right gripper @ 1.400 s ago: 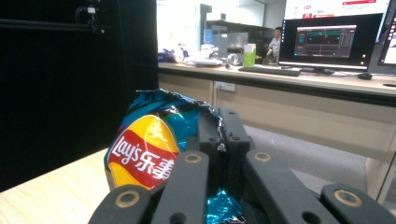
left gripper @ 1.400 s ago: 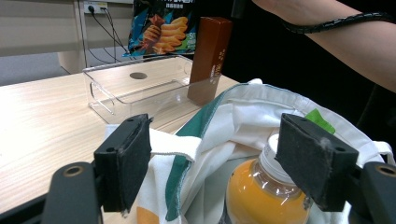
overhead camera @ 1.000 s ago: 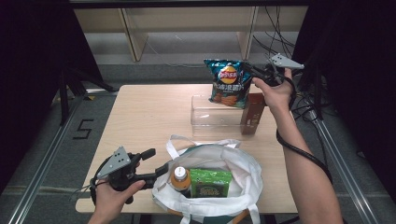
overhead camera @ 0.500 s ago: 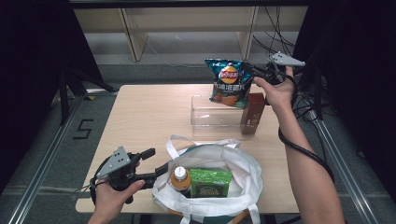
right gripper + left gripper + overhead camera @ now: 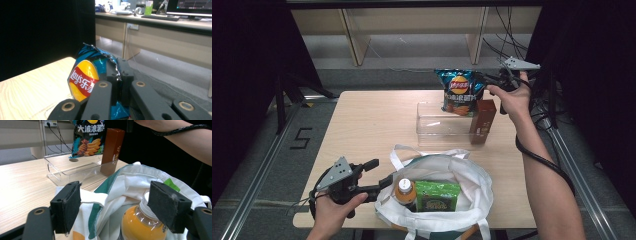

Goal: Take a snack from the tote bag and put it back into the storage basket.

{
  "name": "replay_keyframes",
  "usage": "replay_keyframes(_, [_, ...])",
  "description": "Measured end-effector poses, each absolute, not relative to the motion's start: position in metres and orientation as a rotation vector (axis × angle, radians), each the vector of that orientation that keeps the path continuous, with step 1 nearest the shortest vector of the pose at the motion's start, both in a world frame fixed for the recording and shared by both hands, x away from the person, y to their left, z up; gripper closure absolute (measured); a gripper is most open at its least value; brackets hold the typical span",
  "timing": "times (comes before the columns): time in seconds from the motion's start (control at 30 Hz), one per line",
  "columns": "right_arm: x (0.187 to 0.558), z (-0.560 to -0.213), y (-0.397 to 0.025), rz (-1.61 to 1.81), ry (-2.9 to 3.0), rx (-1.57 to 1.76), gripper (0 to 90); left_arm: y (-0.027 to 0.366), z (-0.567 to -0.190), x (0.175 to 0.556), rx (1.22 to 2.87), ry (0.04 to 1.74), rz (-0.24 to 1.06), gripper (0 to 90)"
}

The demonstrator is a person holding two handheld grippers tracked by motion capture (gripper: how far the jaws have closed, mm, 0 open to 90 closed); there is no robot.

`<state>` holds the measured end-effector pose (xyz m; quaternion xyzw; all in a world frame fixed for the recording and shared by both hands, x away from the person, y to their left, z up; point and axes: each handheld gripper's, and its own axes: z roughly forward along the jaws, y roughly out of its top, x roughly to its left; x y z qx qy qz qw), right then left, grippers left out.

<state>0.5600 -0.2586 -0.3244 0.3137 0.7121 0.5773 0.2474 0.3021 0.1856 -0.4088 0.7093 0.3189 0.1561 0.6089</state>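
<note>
A pale wooden table carries the whole job, which looks like sorting groceries between a white tote bag at the near edge and a clear plastic bin at the far right. The bag sits open, its rim straddled by the left gripper, whose jaws stand wide apart on either side of the cloth edge, as the left gripper view makes plain; it seems to be steadying or spreading the opening rather than gripping anything. Inside the bag lie a green box and an orange juice bottle, side by side. A brown carton stands upright at the right end of the bin. Above the bin's far edge hangs a blue bag of chips, held up by its top corner, where the right gripper is pinched tight on the crinkled foil, as the right gripper view shows. Judging by this, the work is roughly at its middle: the carton is at the bin, the chips are in hand above it, and the bottle and green box are yet to be handled.
</note>
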Motion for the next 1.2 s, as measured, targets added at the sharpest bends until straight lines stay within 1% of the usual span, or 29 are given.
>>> replay_keyframes(0.17, [0.563,-0.329,-0.262,1.598,1.953,0.875,89.5,0.185,-0.409,0.302,1.639,0.736,0.359,25.5])
replay_keyframes(0.7, [0.566,-0.326,-0.265,1.538,2.053,0.910,89.4,0.186,-0.409,0.301,1.640,0.735,0.359,25.4])
replay_keyframes(0.93, [0.567,-0.321,-0.260,1.499,2.057,0.883,89.7,0.185,-0.409,0.301,1.645,0.736,0.359,25.4])
replay_keyframes(1.2, [0.570,-0.314,-0.252,1.553,2.054,0.871,89.8,0.185,-0.410,0.303,1.642,0.719,0.354,25.3])
